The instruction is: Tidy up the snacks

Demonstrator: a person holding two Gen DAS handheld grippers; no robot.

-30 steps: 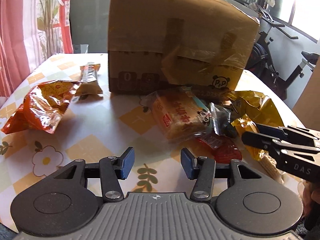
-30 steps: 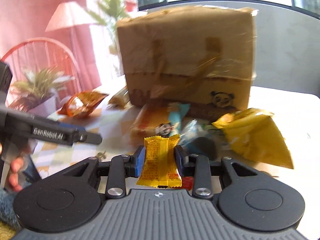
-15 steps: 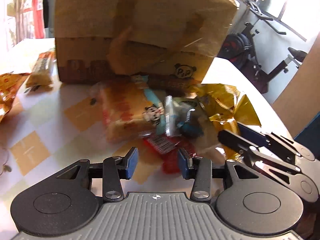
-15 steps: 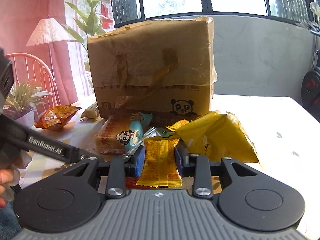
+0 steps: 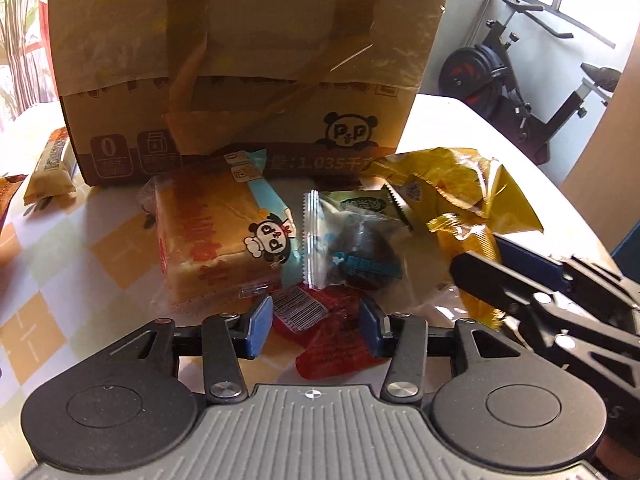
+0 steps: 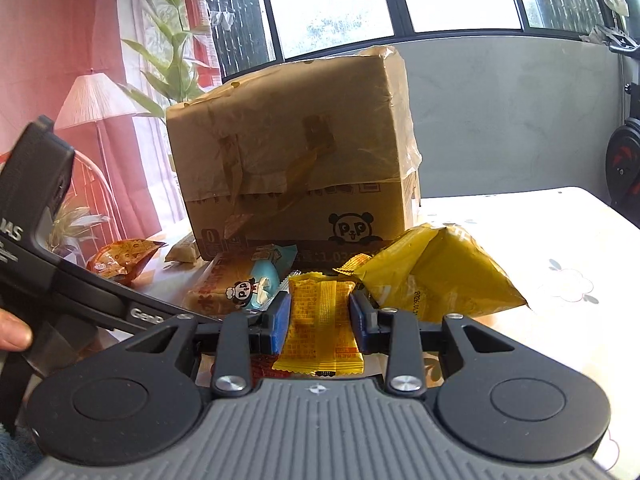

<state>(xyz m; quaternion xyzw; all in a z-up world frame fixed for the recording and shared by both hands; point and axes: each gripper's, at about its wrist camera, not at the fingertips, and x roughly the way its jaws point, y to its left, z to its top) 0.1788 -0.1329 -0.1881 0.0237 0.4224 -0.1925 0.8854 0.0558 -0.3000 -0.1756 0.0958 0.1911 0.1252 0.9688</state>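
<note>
My left gripper (image 5: 316, 330) is open, its blue pads either side of a red snack packet (image 5: 332, 340) lying on the table. Behind it lie a panda-print bread pack (image 5: 216, 236), a clear packet with a dark snack (image 5: 356, 248) and a crumpled yellow bag (image 5: 452, 188). My right gripper (image 6: 320, 320) is shut on a small yellow snack packet (image 6: 320, 320), held above the table; it shows at the right in the left wrist view (image 5: 532, 280). A taped cardboard box (image 5: 240, 64) stands behind the pile.
A wrapped bar (image 5: 50, 168) lies left of the box, and an orange bag (image 6: 120, 260) lies further left. The tablecloth (image 5: 80, 280) has a checked flower print. An exercise bike (image 5: 520, 76) stands beyond the table's right edge.
My left gripper moved right and forward until its pads straddle the red packet. My right gripper rose a little, still holding the yellow packet.
</note>
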